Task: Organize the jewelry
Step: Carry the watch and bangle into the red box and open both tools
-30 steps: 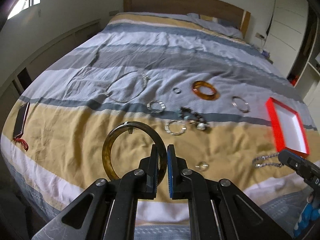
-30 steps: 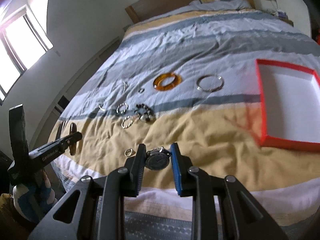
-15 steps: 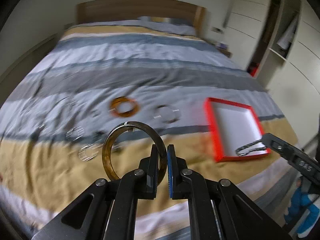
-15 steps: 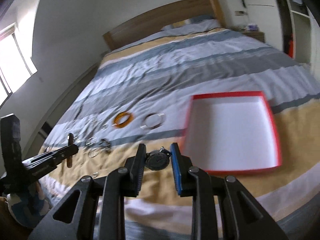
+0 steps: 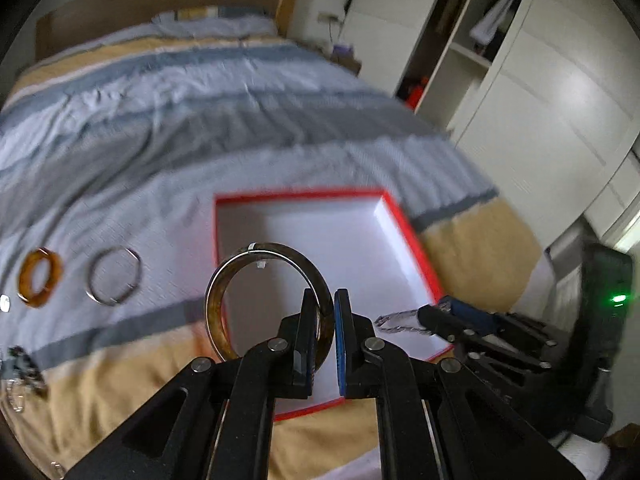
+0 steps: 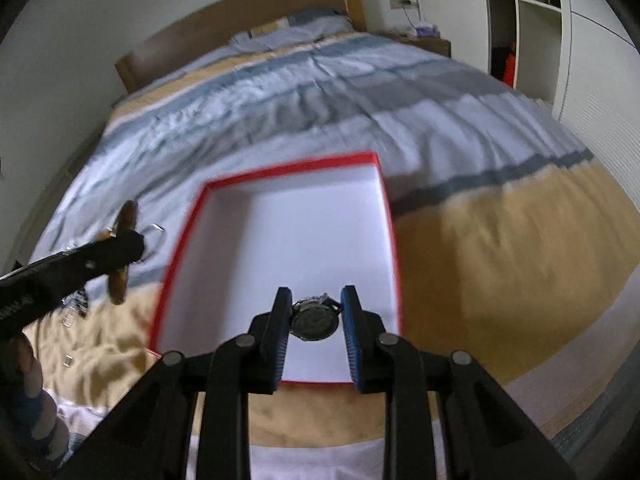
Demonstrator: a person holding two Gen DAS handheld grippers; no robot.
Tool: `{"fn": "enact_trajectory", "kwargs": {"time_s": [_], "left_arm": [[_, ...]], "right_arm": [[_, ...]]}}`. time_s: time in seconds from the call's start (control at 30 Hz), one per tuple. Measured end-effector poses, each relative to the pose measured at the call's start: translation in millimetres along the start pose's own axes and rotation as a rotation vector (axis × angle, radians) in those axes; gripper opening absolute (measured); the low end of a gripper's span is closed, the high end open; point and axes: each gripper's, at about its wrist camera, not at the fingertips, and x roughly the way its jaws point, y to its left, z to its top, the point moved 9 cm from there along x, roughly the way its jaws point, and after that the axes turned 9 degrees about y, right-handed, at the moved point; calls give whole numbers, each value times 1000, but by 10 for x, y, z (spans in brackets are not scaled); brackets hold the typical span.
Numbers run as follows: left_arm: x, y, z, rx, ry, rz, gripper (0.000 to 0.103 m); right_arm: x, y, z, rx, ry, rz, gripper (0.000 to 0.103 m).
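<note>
My left gripper (image 5: 324, 300) is shut on a dark tortoiseshell bangle (image 5: 218, 292), held upright over the near left part of the red-rimmed white box (image 5: 404, 224). My right gripper (image 6: 316, 304) is shut on a silver watch (image 6: 314, 322) and holds it above the box (image 6: 390, 216) near its front edge. The watch's chain band (image 5: 396, 318) hangs from the right gripper (image 5: 430, 314) in the left wrist view. The left gripper (image 6: 132, 246) with the bangle (image 6: 120, 276) shows at the left of the right wrist view.
The box lies on a striped bed cover (image 5: 160, 120). An amber bangle (image 5: 40, 278), a thin silver bangle (image 5: 114, 276) and smaller jewelry (image 5: 18, 364) lie to the box's left. White wardrobes (image 5: 540, 100) stand to the right of the bed.
Both grippers have swung to the right with their loads, from over the loose jewelry to over the red box. The box now fills the middle of both views.
</note>
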Motion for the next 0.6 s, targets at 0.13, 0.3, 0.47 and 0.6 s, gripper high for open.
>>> {"fn": "enact_trajectory", "kwargs": {"time_s": [0.13, 0.3, 0.47, 0.6], "left_arm": [[402, 53, -170, 15, 71, 32, 8], [666, 137, -376, 31, 114, 71, 10], [750, 143, -409, 64, 115, 104, 14], [726, 169, -446, 56, 108, 119, 42]], "right_arm": [[231, -105, -161, -9, 53, -33, 24], [342, -124, -288, -46, 77, -63, 24], [336, -101, -307, -86, 78, -87, 25], [307, -89, -317, -99, 75, -84, 33]]}}
